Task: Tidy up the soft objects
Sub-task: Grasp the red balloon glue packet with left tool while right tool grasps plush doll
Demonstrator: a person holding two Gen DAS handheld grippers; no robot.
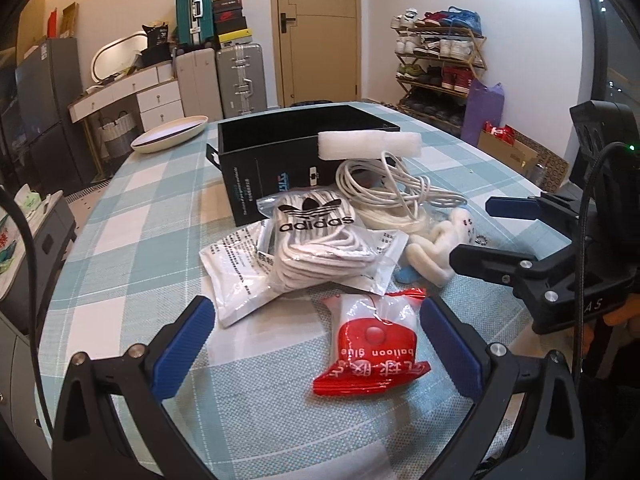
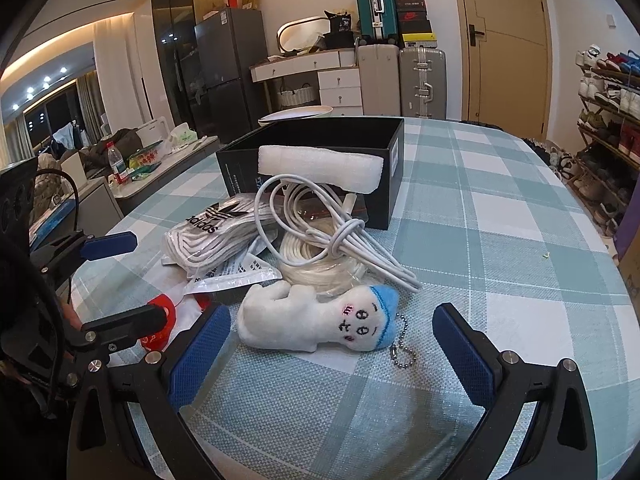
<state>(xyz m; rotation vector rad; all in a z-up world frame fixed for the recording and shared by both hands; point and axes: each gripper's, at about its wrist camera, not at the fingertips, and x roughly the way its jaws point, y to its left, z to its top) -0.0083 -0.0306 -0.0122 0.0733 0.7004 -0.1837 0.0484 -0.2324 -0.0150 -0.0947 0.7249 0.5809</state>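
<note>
A pile of soft things lies on the checked tablecloth (image 1: 140,240) before an open black box (image 1: 280,136). My left gripper (image 1: 316,344) is open, its fingers either side of a red balloon glue packet (image 1: 372,352). Behind it lie an adidas bag of white laces (image 1: 316,240), a coiled white cable (image 1: 396,188) and a white foam block (image 1: 370,145) on the box edge. My right gripper (image 2: 332,356) is open, its fingers straddling a white plush keychain with a blue cap (image 2: 320,320). The box (image 2: 360,140), foam (image 2: 320,168) and cable (image 2: 320,224) lie beyond.
A cream oval dish (image 1: 168,134) sits at the table's far left corner. A flat white printed packet (image 1: 236,272) lies under the laces bag. Off the table are suitcases (image 1: 240,80), a shoe rack (image 1: 440,64) and a low side cabinet (image 2: 160,176).
</note>
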